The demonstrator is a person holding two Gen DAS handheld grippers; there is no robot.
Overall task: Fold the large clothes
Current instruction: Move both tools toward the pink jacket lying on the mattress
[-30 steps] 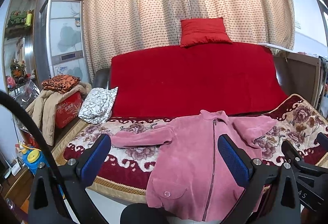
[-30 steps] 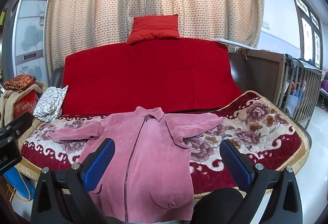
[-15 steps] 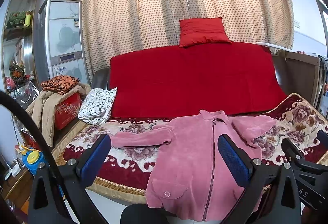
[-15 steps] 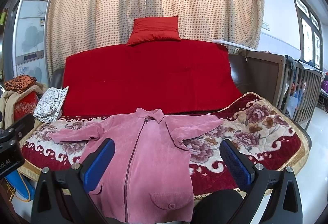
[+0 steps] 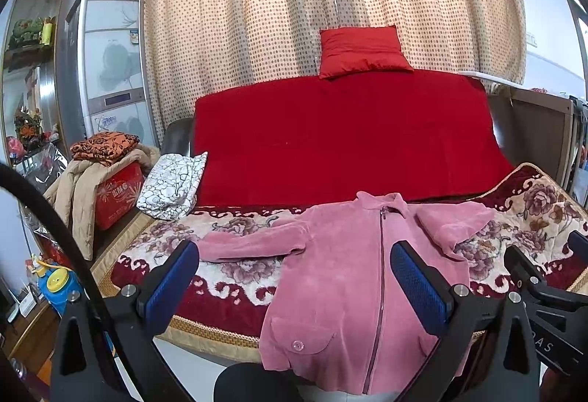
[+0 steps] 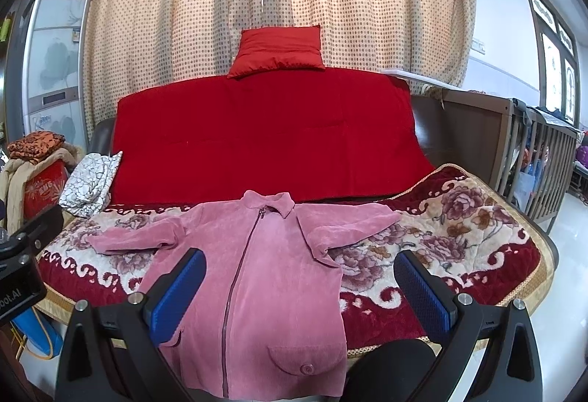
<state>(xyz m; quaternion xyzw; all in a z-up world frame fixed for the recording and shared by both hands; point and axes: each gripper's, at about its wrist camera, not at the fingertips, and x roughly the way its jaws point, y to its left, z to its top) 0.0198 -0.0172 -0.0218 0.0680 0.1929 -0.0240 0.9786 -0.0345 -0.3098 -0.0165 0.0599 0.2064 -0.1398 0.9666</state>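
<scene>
A pink zip-up jacket (image 5: pixel 352 269) lies spread face up on the floral blanket (image 5: pixel 235 247) of a sofa, sleeves out to both sides, its hem hanging over the front edge. It also shows in the right wrist view (image 6: pixel 257 273). My left gripper (image 5: pixel 294 277) is open and empty, held in front of the jacket's left half. My right gripper (image 6: pixel 299 286) is open and empty, in front of the jacket's lower right part. Neither touches the cloth.
A red cover (image 5: pixel 345 133) drapes the sofa back with a red cushion (image 5: pixel 362 51) on top. A white patterned bundle (image 5: pixel 172 185) lies at the sofa's left end. A red box with clothes (image 5: pixel 110 181) stands left. A wooden crib (image 6: pixel 533 152) stands right.
Both grippers have drifted slightly, the view shifting a little; the jacket has not moved and both stay open.
</scene>
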